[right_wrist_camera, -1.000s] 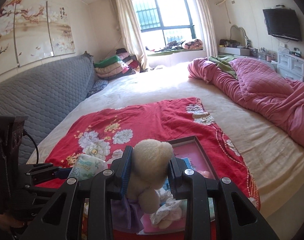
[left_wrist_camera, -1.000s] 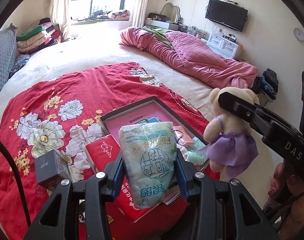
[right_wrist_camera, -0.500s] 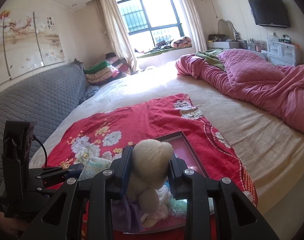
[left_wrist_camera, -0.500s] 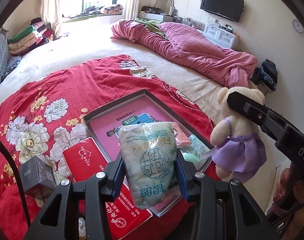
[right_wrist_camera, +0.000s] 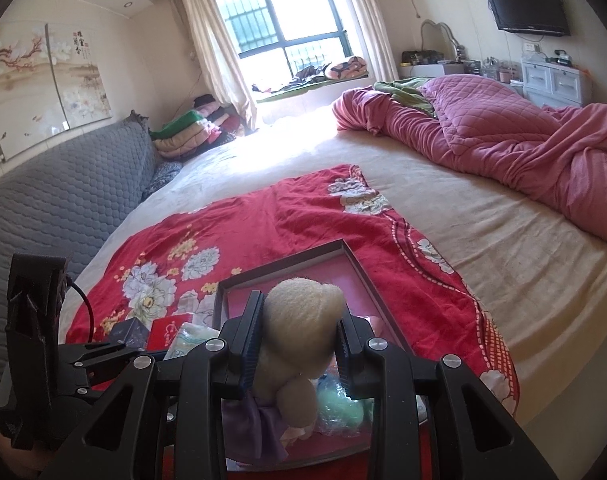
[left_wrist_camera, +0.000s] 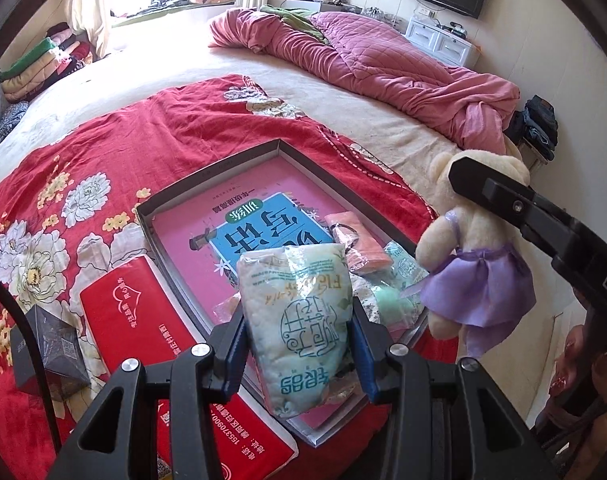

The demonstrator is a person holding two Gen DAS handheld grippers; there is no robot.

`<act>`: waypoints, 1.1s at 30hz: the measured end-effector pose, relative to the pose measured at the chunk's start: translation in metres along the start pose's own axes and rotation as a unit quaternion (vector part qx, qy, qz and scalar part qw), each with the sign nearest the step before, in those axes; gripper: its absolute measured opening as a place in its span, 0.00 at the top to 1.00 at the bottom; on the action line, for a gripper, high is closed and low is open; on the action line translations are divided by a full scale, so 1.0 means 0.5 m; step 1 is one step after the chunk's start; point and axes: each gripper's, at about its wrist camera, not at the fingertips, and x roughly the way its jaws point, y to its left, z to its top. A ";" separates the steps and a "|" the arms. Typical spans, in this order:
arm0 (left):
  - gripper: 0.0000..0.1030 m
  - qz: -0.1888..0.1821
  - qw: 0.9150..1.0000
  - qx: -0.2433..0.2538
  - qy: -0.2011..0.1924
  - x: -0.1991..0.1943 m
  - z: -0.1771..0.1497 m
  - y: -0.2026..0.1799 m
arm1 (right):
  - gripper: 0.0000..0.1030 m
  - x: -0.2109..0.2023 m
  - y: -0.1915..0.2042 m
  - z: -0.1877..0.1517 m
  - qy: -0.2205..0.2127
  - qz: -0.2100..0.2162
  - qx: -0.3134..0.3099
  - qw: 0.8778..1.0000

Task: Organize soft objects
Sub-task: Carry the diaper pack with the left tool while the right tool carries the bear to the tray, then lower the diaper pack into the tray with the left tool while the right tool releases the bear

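My left gripper (left_wrist_camera: 299, 332) is shut on a pale green tissue pack (left_wrist_camera: 299, 320) and holds it above the near end of a shallow grey box (left_wrist_camera: 207, 176). My right gripper (right_wrist_camera: 299, 340) is shut on the head of a cream teddy bear in a purple dress (right_wrist_camera: 299, 320); it also shows in the left wrist view (left_wrist_camera: 475, 264), hanging over the box's right edge. The box holds a pink-and-blue book (left_wrist_camera: 263, 232), a pink pouch (left_wrist_camera: 351, 240) and mint-green soft items (left_wrist_camera: 387, 300). The tissue pack also shows in the right wrist view (right_wrist_camera: 187, 338).
A red packet (left_wrist_camera: 131, 312) and a small dark box (left_wrist_camera: 51, 344) lie left of the grey box on the red floral cloth (left_wrist_camera: 103, 152). A pink quilt (left_wrist_camera: 383, 60) is heaped at the far right of the bed. A grey headboard (right_wrist_camera: 63, 188) runs along the left.
Both grippers have moved forward and lower over the box with their loads still held. The box and book fill more of the left wrist view.
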 end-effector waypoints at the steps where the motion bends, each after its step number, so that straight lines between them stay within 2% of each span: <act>1: 0.56 -0.001 1.000 0.001 0.004 0.007 -0.001 -0.001 | 0.69 0.003 -0.008 -0.002 -0.001 -0.004 0.007 1.000; 7: 0.56 -0.003 1.000 0.006 0.026 0.044 -0.012 -0.008 | 0.68 0.019 -0.060 -0.013 0.001 -0.026 0.040 0.999; 11: 0.56 -0.001 0.999 0.009 0.042 0.064 -0.020 -0.012 | 0.68 0.033 -0.080 -0.018 0.003 -0.013 0.064 0.998; 17: 0.56 -0.001 0.998 0.018 0.058 0.083 -0.035 -0.021 | 0.68 0.074 -0.072 -0.027 0.023 -0.003 0.061 0.998; 26: 0.55 -0.003 0.998 0.008 0.062 0.098 -0.038 -0.011 | 0.68 0.124 -0.077 -0.040 0.042 -0.008 0.056 0.998; 33: 0.55 0.006 0.999 0.018 0.050 0.099 -0.039 -0.018 | 0.68 0.151 -0.082 -0.050 0.061 -0.012 0.052 0.997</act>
